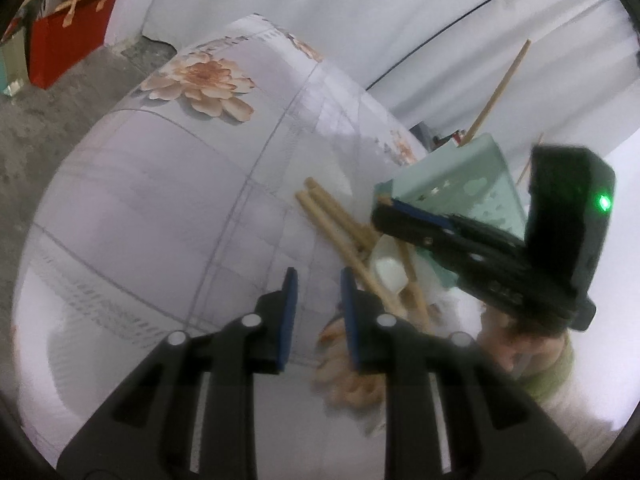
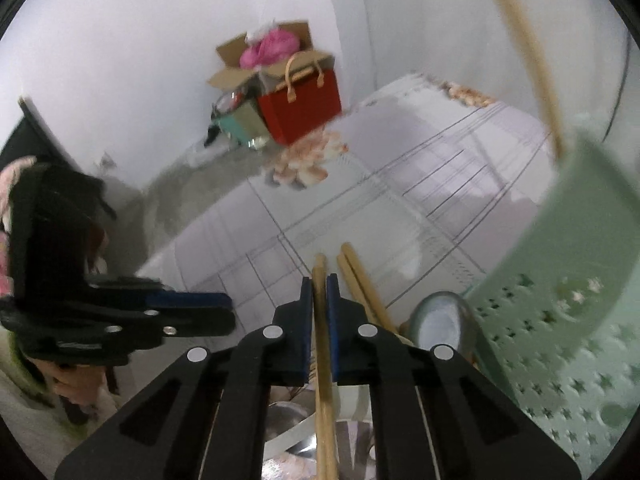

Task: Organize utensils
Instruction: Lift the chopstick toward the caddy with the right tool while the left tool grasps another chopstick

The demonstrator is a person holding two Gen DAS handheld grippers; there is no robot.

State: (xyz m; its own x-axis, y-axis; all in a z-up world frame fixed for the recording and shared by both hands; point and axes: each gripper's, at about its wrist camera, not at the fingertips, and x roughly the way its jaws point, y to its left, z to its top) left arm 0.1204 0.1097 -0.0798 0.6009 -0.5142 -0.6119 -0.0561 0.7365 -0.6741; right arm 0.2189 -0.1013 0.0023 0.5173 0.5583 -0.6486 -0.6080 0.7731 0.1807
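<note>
My right gripper is shut on a wooden chopstick that runs back between its blue pads. Two more chopsticks lie on the tablecloth just to its right, beside a pale spoon. A mint-green perforated utensil holder stands at the right with a chopstick upright in it. My left gripper is open and empty above the tablecloth, just left of the loose chopsticks. The right gripper shows there in front of the green holder.
The table is covered with a grey floral cloth. A red gift bag and a cardboard box stand on the floor by the wall. A metal bowl lies under my right gripper.
</note>
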